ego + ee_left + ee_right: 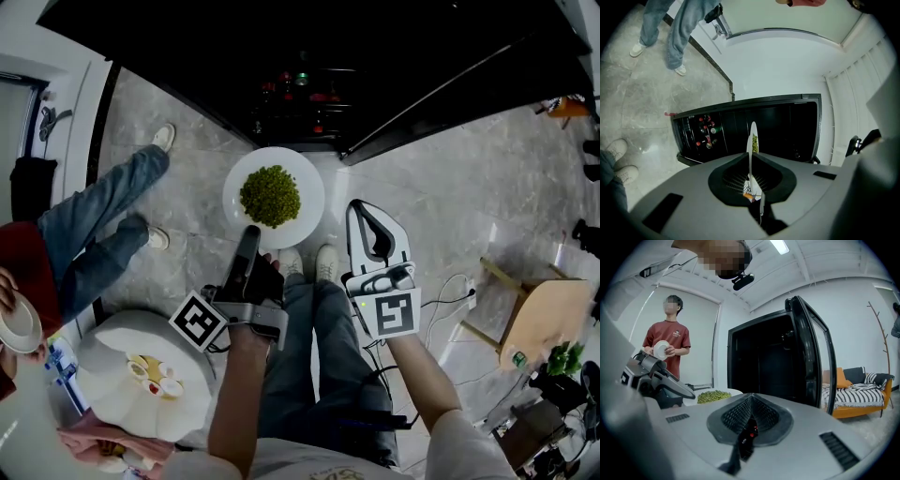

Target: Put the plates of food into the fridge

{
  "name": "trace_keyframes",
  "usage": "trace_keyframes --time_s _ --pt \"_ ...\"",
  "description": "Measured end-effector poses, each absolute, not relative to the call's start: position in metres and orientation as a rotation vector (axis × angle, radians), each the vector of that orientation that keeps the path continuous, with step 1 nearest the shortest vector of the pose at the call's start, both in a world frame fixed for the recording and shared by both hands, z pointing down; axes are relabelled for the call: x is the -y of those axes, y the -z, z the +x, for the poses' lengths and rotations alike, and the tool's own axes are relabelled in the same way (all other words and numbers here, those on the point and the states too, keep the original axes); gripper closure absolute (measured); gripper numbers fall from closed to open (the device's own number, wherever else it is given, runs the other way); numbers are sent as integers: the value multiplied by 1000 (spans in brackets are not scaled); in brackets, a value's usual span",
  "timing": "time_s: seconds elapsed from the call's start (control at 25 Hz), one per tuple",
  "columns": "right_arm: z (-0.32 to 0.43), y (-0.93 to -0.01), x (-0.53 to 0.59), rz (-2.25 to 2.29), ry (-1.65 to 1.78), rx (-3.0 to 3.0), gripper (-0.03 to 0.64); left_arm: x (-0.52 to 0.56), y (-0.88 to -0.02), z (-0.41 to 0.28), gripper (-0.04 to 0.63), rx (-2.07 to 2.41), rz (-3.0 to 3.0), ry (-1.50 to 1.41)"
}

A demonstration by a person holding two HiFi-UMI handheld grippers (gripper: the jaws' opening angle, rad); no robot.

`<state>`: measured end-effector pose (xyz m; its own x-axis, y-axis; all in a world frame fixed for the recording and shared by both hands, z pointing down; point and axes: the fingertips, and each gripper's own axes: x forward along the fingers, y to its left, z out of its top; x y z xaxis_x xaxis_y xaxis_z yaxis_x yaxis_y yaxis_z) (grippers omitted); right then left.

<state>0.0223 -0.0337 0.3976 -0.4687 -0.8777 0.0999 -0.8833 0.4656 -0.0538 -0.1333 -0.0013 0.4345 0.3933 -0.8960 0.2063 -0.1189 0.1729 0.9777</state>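
1. The left tool (251,234) is clamped on the near rim of a white plate (274,197) heaped with green vegetable pieces. In the left gripper view the plate runs edge-on between the closed jaws.
2. The plate juts out level beyond the left tool's tips, above the grey stone floor (450,187) and just short of the open front of the black fridge (281,56).
3. The right tool (364,214) is held just to the right of the left tool. Its jaws are pressed together with nothing between them, and it touches neither the plate nor the fridge.
4. The fridge door (469,98) is swung out ahead and to the right of the right tool. Bottles (300,89) show in the dark interior straight ahead of the left tool.
5. Well to the left of the left tool, a second person (665,345) in a red shirt and jeans holds a small white plate (661,350).
6. Behind and to the left of the left tool, a round white bench (112,352) carries a dish of food (155,372).
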Motion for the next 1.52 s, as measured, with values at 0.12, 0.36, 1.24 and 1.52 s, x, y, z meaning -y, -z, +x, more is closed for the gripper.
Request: trace_keyframes --time_s 0.12,0.36,1.24,1.52 --pt "21 -403 33 1582 -155 2638 607 2 -440 -134 578 1042 1288 722" --pt "16 -409 36 1573 -156 2637 608 6 -445 -138 578 1045 1292 725" --pt "14 -425 54 1597 -147 2618 607 24 -458 -137 578 1033 1298 716" --pt "12 -428 58 1612 -163 2615 607 31 -458 -134 578 1019 1305 723"
